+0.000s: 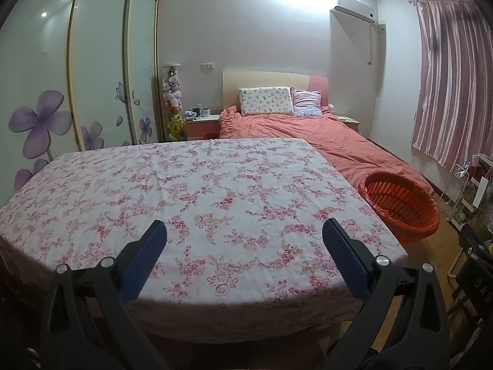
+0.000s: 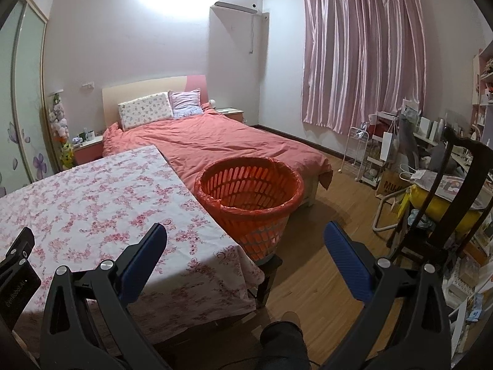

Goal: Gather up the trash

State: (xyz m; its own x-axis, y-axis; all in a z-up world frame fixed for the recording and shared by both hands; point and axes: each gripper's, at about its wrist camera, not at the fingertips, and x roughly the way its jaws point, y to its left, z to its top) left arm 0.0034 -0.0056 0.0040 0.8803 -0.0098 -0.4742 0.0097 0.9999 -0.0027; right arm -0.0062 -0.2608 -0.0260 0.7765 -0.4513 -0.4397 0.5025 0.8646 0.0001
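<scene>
An orange slatted basket (image 2: 249,194) lined with an orange bag stands on a small dark stool at the table's right side; it also shows in the left wrist view (image 1: 400,205). The table (image 1: 185,191) wears a white cloth with pink flowers; no trash shows on it. My left gripper (image 1: 245,231) is open and empty above the table's near edge. My right gripper (image 2: 245,234) is open and empty, over the table's near right corner (image 2: 234,256), just short of the basket. The left gripper's body (image 2: 15,274) shows at the left edge of the right wrist view.
A bed (image 2: 215,145) with a coral duvet lies behind the table and basket. A wardrobe (image 1: 92,77) with flower doors is on the left. A dark chair (image 2: 446,209), a white rack (image 2: 357,151) and a cluttered desk stand on the right. Wooden floor (image 2: 323,246) lies between.
</scene>
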